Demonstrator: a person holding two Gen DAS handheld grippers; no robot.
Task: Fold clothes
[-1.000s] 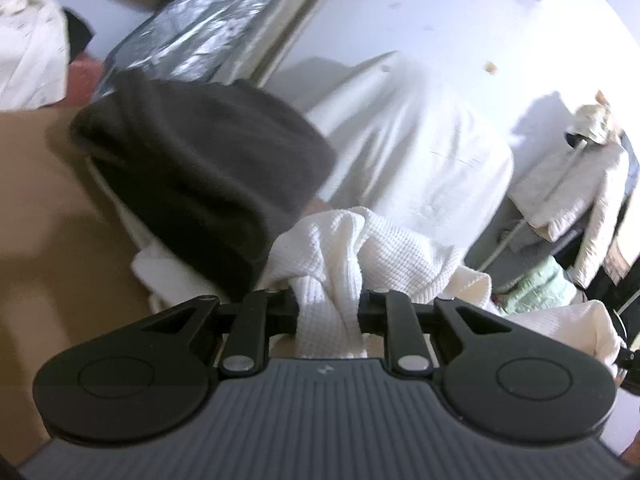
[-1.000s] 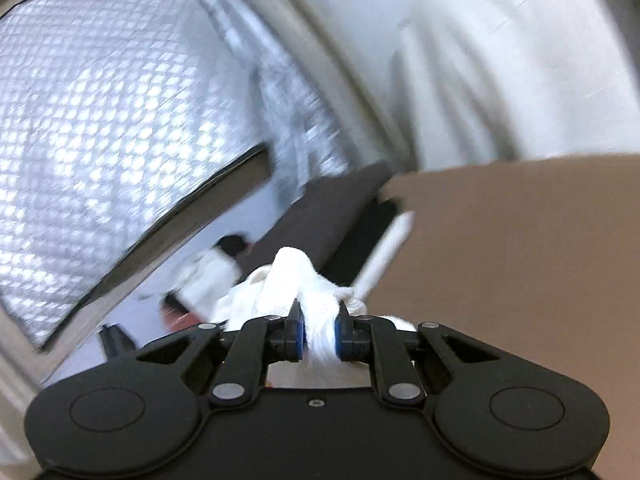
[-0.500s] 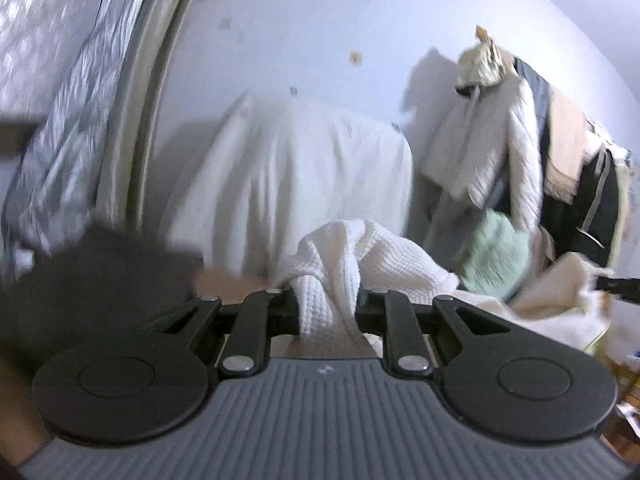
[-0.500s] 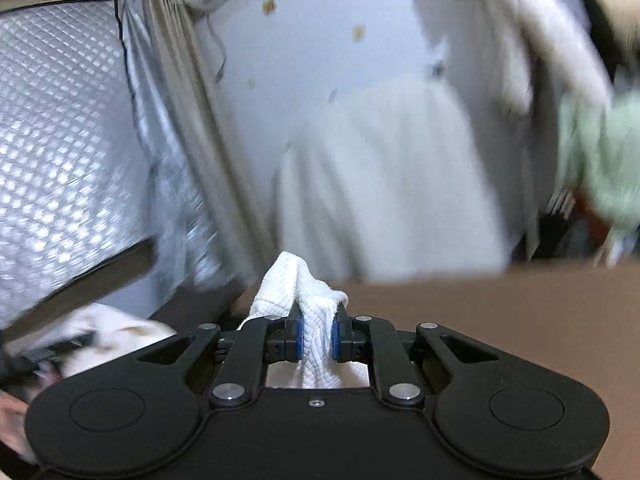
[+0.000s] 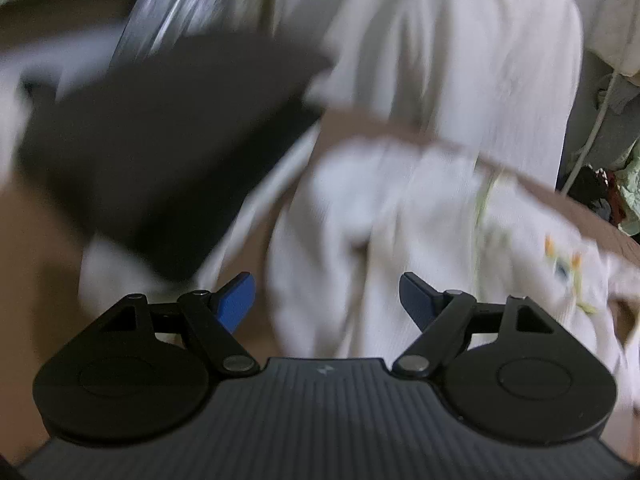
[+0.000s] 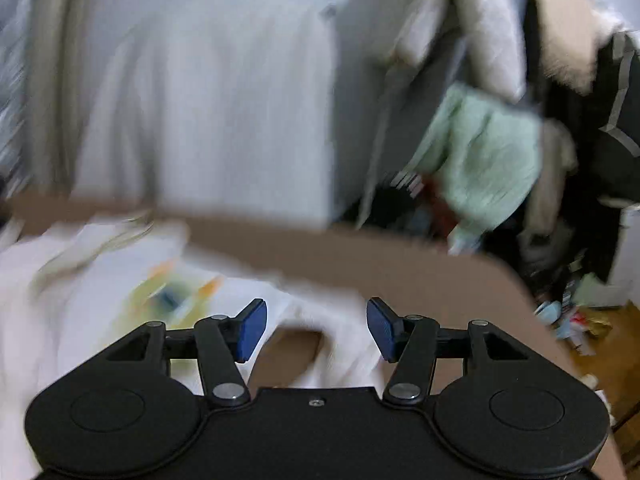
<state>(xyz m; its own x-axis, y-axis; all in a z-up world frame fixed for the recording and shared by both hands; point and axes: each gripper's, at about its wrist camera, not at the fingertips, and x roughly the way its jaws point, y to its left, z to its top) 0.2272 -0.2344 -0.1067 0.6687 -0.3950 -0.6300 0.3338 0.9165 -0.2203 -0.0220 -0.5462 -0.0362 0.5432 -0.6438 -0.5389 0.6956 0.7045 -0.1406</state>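
Observation:
A white knit garment (image 5: 400, 232) with a small coloured embroidered motif lies crumpled on the brown table (image 5: 32, 280), blurred by motion. My left gripper (image 5: 327, 296) is open just above its near folds, blue pads apart and nothing between them. In the right wrist view the same white garment (image 6: 100, 280) spreads over the table's left side. My right gripper (image 6: 316, 328) hangs open over the garment's near edge, gripping nothing.
A folded dark garment (image 5: 160, 152) rests on the table to the left of the white one. A white cloth-covered shape (image 6: 208, 108) stands behind the table. Hanging clothes, including a pale green piece (image 6: 488, 168), crowd the right. Clutter lies on the floor at the far right (image 6: 576, 312).
Both grippers were shut on the white garment and held it lifted; now both have opened and the garment lies on the table. Both cameras have swung down toward the table.

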